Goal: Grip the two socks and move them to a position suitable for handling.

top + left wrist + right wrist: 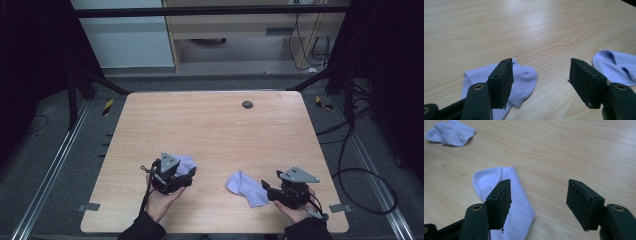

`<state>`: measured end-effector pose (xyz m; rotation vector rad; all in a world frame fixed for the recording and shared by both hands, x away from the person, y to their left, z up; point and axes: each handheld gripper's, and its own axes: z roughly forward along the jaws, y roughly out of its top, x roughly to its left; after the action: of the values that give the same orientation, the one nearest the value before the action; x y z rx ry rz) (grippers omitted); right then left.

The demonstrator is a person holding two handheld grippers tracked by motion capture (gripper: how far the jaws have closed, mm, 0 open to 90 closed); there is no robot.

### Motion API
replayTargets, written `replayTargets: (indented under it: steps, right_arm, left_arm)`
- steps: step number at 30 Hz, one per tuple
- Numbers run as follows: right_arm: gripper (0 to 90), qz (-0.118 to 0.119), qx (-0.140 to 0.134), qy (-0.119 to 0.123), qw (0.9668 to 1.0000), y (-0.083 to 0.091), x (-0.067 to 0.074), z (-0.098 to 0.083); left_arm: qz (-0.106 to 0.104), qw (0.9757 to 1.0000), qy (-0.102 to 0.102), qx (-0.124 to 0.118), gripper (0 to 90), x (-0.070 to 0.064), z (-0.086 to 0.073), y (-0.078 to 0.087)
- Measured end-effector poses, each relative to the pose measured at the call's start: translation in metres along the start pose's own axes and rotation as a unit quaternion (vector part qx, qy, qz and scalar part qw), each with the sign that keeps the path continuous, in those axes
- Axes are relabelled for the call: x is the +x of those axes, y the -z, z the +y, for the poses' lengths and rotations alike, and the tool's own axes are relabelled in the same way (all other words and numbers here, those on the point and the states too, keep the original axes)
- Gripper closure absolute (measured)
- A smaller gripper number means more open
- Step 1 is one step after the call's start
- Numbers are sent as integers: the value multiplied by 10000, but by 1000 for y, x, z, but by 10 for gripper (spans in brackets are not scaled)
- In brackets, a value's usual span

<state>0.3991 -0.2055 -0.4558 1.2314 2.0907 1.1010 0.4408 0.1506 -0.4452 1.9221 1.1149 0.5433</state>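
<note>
Two pale lilac socks lie flat on the wooden table [215, 130]. The left sock [186, 162] [524, 77] is partly hidden under my left gripper [190, 175] [540, 82], whose jaws stand open just above it, the left jaw over the cloth, with nothing between them. The right sock [246, 187] [496, 177] lies by my right gripper [265, 190] [539, 202], also open, its left jaw over the sock's edge and bare wood under the gap. Each gripper view shows the other sock farther off [616, 66] [451, 132]. A hand holds each gripper near the table's front edge.
A small dark round cap [247, 104] sits in the table near its far edge. Black frame legs [345, 90] and cables [365, 175] stand on the grey floor around the table. Bare wood stretches beyond both socks.
</note>
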Motion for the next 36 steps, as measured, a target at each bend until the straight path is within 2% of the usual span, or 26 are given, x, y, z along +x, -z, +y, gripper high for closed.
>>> replayTargets:
  steps: [6, 15, 22, 36]
  right_arm:
    - [415, 197, 157, 64, 9997, -2, 9, -2]
    - [465, 350, 282, 146, 9989, -5, 17, -7]
    - [531, 500, 439, 254, 9975, -9, 25, -12]
    - [593, 760, 653, 395, 9942, -20, 35, -20]
  left_arm:
    - [-112, 9998, -82, 133, 378, -18, 0, -13]
    - [-171, 9993, -211, 241, 417, -33, 0, -26]
    - [-314, 9985, -294, 333, 441, -50, 2, -38]
    - [-485, 9969, -319, 537, 501, -70, -3, -60]
